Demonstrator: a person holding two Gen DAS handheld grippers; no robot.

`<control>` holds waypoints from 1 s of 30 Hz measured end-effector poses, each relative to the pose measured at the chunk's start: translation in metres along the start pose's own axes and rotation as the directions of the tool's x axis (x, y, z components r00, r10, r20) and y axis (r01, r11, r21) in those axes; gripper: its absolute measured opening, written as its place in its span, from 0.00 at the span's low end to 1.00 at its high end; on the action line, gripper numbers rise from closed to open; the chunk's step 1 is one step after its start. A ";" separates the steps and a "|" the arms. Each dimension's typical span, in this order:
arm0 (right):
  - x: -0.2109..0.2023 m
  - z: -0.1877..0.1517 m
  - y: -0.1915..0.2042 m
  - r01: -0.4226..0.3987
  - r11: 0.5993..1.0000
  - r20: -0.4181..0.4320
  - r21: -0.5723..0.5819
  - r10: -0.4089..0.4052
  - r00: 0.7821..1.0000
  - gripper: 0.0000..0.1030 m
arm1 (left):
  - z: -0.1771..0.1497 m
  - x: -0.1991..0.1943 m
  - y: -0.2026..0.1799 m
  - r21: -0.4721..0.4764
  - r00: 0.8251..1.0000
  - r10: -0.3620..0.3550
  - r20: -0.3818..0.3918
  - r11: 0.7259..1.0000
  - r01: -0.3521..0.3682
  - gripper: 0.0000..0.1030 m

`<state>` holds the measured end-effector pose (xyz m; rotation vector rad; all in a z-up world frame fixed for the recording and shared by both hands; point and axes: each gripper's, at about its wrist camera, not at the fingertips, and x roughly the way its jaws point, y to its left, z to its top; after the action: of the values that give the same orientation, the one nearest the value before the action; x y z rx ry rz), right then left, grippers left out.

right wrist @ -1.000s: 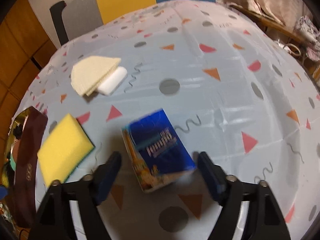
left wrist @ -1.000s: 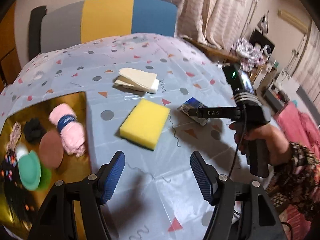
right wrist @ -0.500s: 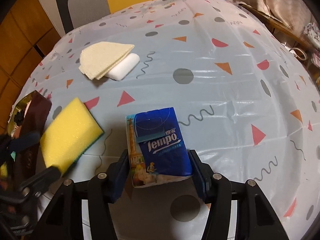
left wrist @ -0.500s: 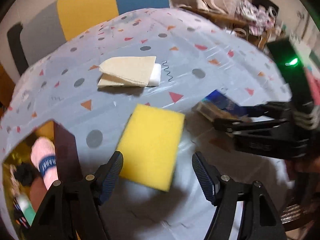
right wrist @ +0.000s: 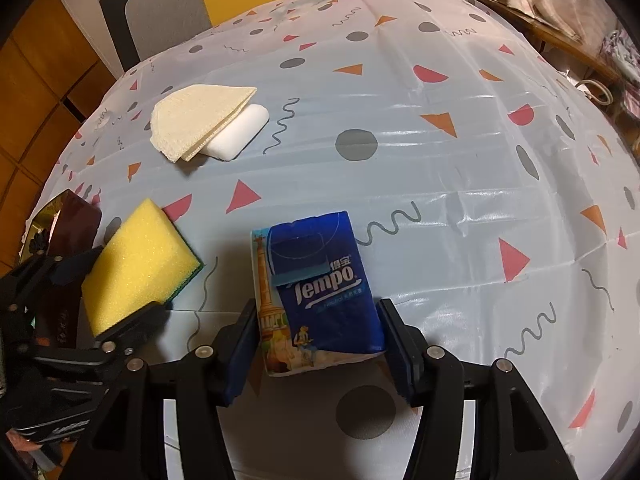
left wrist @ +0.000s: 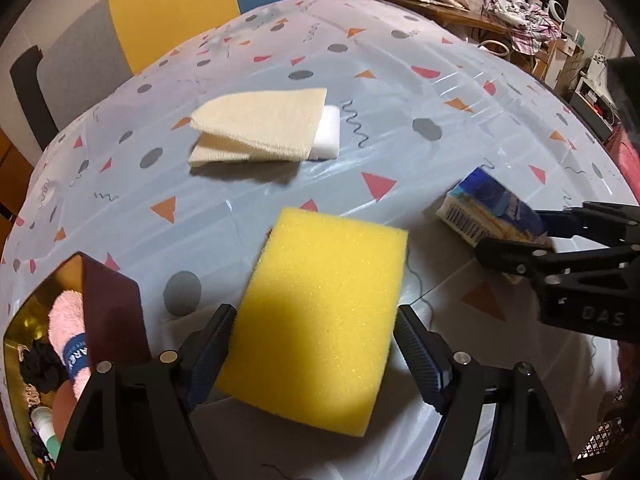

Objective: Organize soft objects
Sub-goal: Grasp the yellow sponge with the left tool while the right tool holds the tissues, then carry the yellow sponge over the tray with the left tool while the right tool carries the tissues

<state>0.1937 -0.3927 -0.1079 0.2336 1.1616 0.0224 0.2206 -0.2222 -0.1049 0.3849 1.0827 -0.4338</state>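
A yellow sponge point(left wrist: 320, 300) with a green underside lies flat on the patterned tablecloth point(left wrist: 400, 92). My left gripper point(left wrist: 316, 348) straddles its near end, jaws opening, with the pads beside its long edges. In the right wrist view the sponge point(right wrist: 136, 256) sits at the left between those fingers. A blue Tempo tissue pack point(right wrist: 316, 280) rests on the cloth, and my right gripper point(right wrist: 316, 344) is shut on its near half, pads pressing both sides. The left wrist view shows that pack point(left wrist: 488, 208) held at the right.
A folded cream cloth point(left wrist: 260, 128) lies over a white block point(left wrist: 328, 136) farther back. A gold box with a maroon wall point(left wrist: 108, 304) at the left holds a pink rolled sock point(left wrist: 68, 328) and other small items. A chair point(left wrist: 168, 12) stands behind the table.
My left gripper came down and forward over the yellow sponge and now straddles it with wider jaws. My right gripper closed onto the tissue pack and stayed put.
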 end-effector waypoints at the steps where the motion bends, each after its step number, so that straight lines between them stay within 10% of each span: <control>1: 0.000 0.000 0.000 0.000 1.000 0.000 0.000 0.000 1.000 0.57 | -0.001 0.002 0.000 -0.007 1.000 0.002 -0.005 1.000 -0.002 0.79; 15: 0.003 0.001 0.000 -0.002 1.000 0.002 -0.003 0.002 1.000 0.57 | -0.021 -0.017 0.010 -0.164 0.994 -0.108 0.028 0.980 0.111 0.73; 30: 0.005 -0.003 0.008 0.024 0.999 0.015 -0.033 -0.024 1.000 0.58 | -0.070 -0.124 0.036 -0.220 0.953 -0.159 0.259 0.951 0.219 0.73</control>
<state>0.1933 -0.3837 -0.1119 0.1900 1.1488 0.0189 0.1364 -0.1374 -0.0188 0.0045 0.9280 -0.4962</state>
